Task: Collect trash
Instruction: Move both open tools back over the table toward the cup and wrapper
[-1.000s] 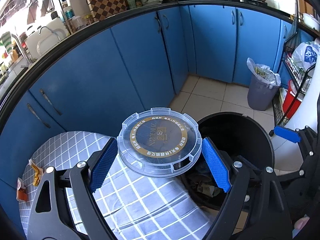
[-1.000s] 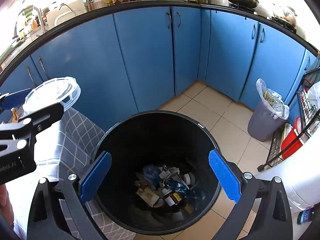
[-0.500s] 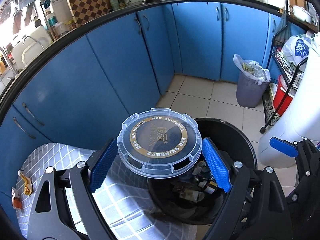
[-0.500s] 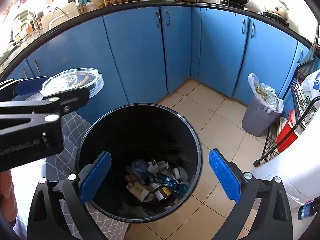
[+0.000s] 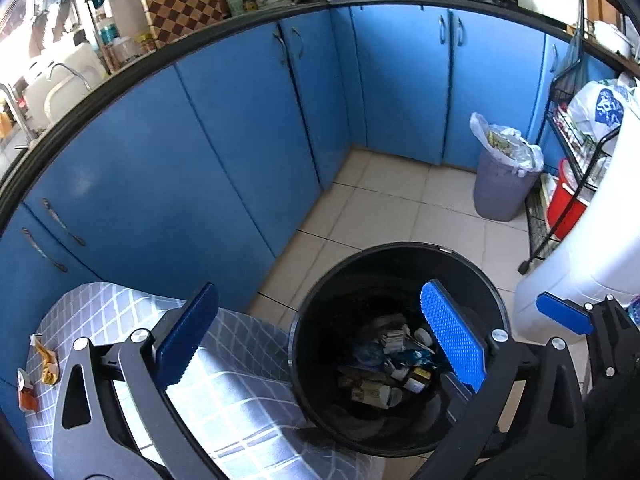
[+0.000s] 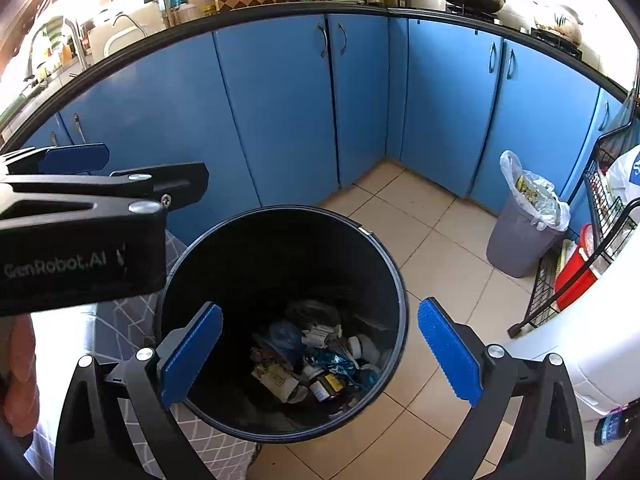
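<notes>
A black round bin (image 5: 472, 268) stands on the tiled floor; it also shows in the right wrist view (image 6: 384, 256). Mixed trash (image 6: 316, 356) lies at its bottom: wrappers, small bottles, a cap. My left gripper (image 5: 320, 340) is open and empty, held above the bin's left rim beside the table. My right gripper (image 6: 320, 356) is open and empty above the bin's mouth. The left gripper (image 6: 80, 160) shows from the side at the left of the right wrist view. The clear round lid is not in view.
A table with a grey checked cloth (image 5: 224, 400) stands left of the bin, with an orange wrapper (image 5: 46, 360) and a small red scrap (image 5: 26, 394) at its far left edge. Blue cabinets (image 5: 240, 140) line the walls. A grey lined bin (image 5: 502, 176), a wire rack (image 5: 568, 168) and a white appliance (image 5: 592, 256) stand at right.
The left gripper held a clear round lid over the bin; now its jaws are wide open and the lid is gone from view. The right gripper stayed open above the bin.
</notes>
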Demonstrator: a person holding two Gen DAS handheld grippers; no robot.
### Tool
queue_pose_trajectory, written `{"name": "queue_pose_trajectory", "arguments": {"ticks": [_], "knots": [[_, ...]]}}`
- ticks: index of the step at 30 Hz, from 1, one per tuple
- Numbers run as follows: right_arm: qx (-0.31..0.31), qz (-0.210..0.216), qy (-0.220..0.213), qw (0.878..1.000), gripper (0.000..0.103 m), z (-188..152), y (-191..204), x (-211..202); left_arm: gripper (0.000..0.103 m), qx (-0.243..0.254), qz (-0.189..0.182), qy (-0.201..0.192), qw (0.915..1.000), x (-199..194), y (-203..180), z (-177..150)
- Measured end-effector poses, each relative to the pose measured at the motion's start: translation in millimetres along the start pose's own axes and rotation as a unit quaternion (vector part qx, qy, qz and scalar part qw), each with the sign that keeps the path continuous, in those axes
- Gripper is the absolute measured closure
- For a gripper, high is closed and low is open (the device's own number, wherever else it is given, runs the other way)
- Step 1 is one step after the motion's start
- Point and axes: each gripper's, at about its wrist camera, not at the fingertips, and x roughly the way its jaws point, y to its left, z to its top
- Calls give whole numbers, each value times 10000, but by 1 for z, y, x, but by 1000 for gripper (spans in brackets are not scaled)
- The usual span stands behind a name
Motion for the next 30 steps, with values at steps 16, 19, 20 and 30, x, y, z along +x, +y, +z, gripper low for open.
{"name": "queue_pose_trajectory", "arguments": {"ticks": [16, 19, 20, 30], "knots": [[671, -124, -478, 9965, 7, -7, 10, -32, 3, -511, 115, -242, 9983, -35, 41, -20], [482, -140, -597, 9970, 7, -6, 15, -44, 3, -555, 76, -149, 9983, -40, 46, -24], [436, -117, -651, 9969, 7, -6, 17, -48, 3, -558, 71, -143, 9983, -43, 48, -27], [-166, -2, -500, 9986, 7, 3, 65, -72, 3, -751, 196, -245, 9967, -76, 81, -48]]}}
